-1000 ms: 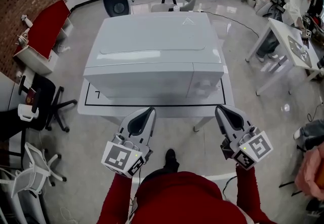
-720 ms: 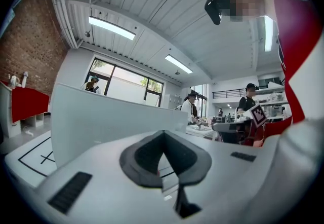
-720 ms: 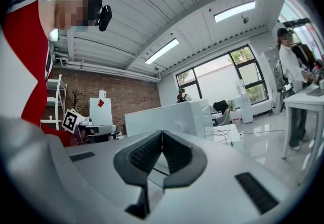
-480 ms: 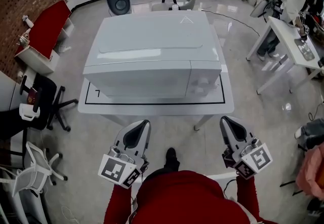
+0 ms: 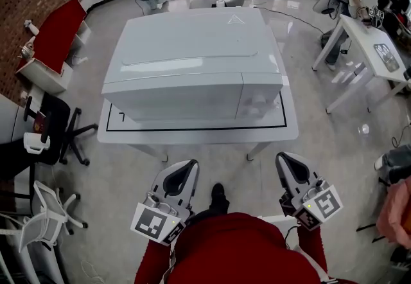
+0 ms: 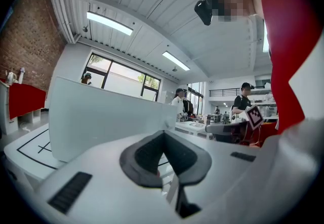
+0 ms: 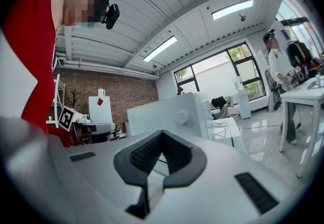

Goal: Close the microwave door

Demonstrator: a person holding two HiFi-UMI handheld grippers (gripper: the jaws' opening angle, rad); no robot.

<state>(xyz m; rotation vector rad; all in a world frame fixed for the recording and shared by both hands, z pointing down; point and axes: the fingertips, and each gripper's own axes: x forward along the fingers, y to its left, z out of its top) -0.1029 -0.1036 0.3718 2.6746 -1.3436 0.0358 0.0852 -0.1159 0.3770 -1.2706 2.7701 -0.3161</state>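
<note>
White and boxy, the microwave (image 5: 192, 61) stands on the counter (image 5: 192, 137) ahead of both tools, its door (image 5: 173, 99) flush with the control panel (image 5: 260, 97) beside it. On that panel a round knob (image 7: 183, 115) shows in the right gripper view. A thin triangle outline (image 5: 236, 19) is drawn on the microwave's top; no lettering on it can be read. A black line (image 5: 192, 130) frames the microwave on the counter.

Short of the counter's near edge, the left hand-held gripper (image 5: 187, 166) has its jaws together, empty and touching nothing, the door straight ahead and well apart. The right hand-held gripper (image 5: 284, 159) is likewise closed and empty, facing the knob side. Each carries a marker cube (image 5: 154, 221) with a black-and-white square pattern, and red sleeves (image 5: 151, 260) lead back from them.
</note>
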